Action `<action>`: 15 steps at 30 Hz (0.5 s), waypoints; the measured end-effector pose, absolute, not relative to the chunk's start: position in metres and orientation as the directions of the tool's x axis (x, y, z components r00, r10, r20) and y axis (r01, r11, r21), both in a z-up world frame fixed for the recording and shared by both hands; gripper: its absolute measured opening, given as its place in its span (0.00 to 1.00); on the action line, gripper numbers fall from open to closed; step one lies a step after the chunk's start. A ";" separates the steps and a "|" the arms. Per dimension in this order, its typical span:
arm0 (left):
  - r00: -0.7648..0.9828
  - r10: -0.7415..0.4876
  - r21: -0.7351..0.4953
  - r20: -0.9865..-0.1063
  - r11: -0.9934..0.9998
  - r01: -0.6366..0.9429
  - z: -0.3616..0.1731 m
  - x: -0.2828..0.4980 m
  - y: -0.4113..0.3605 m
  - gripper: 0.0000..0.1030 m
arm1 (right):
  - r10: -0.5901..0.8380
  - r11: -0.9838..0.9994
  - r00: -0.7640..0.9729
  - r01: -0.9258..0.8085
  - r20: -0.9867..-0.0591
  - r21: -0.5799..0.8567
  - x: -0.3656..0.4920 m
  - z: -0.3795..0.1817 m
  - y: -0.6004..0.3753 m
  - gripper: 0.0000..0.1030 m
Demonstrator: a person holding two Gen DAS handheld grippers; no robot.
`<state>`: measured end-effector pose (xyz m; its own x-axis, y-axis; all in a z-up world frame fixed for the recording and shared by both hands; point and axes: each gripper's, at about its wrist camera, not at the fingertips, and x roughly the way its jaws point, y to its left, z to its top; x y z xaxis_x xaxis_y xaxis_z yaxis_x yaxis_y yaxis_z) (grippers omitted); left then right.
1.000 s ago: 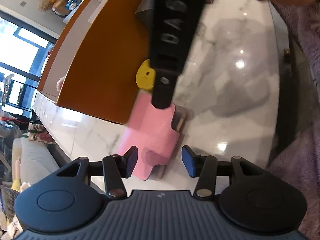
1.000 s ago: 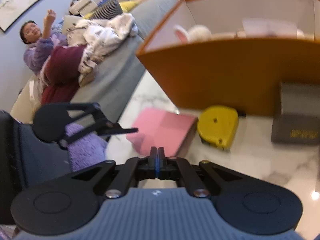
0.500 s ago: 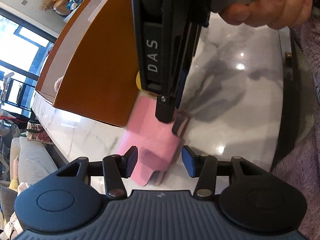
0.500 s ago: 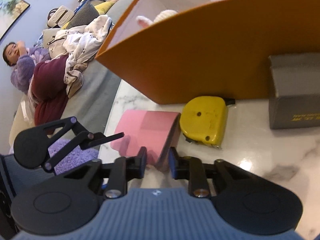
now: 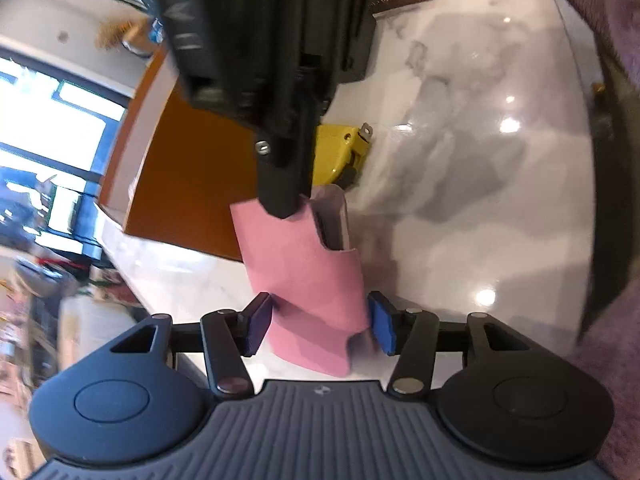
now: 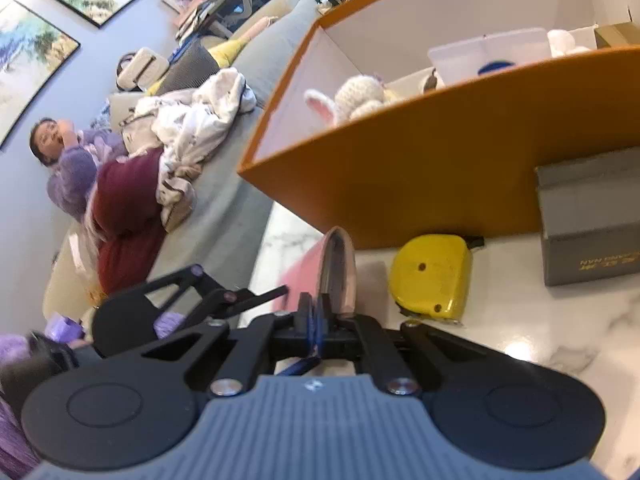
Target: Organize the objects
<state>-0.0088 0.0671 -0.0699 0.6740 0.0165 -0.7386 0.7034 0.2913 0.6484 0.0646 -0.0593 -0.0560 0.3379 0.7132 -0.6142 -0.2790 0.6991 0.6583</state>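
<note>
1. 2 grippers meet at one pink pouch (image 5: 308, 276) on the marble table (image 5: 480, 184), beside the orange box (image 6: 420, 184).
2. The right gripper (image 6: 316, 320) is pinched tight on the pouch's edge, tilting it up.
3. The left gripper (image 5: 318, 326) is spreading, pouch between its pads, not gripped.
4. A yellow tape measure (image 6: 432, 276) lies just beside.

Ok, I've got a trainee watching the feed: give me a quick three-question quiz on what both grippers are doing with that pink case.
1. True or false: the right gripper is shut on the pink case's edge.
2. What lies between the left gripper's blue pads?
3. The yellow tape measure sits: A) inside the orange box, B) on the marble table beside the box, C) on the grey carton.

Key: 1 true; 2 the pink case, with the jaws opening around it; 3 B.
</note>
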 end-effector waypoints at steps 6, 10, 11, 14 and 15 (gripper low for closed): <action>0.756 0.040 0.734 -0.653 0.281 0.619 -0.084 -0.020 0.049 0.61 | 0.720 0.690 0.345 -0.263 -0.602 0.674 0.064 -0.050 -0.066 0.01; 0.796 0.051 0.776 -0.603 0.268 0.571 -0.093 -0.021 0.039 0.59 | 0.734 0.673 0.325 -0.225 -0.597 0.705 0.063 -0.055 -0.072 0.01; 0.797 0.057 0.777 -0.602 0.272 0.567 -0.093 -0.020 0.038 0.56 | 0.733 0.673 0.326 -0.222 -0.597 0.705 0.062 -0.055 -0.074 0.01; 0.782 0.047 0.752 -0.622 0.314 0.580 -0.091 -0.015 0.034 0.50 | 0.727 0.680 0.329 -0.221 -0.603 0.699 0.061 -0.054 -0.076 0.01; 0.775 0.046 0.743 -0.630 0.326 0.584 -0.088 -0.019 0.029 0.48 | 0.727 0.681 0.328 -0.223 -0.604 0.698 0.061 -0.054 -0.076 0.01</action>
<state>-0.0186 0.0293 -0.0880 0.7754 0.0465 -0.6297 0.5840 0.3265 0.7432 0.0609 -0.0763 -0.0541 0.3275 0.7267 -0.6039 -0.2230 0.6805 0.6980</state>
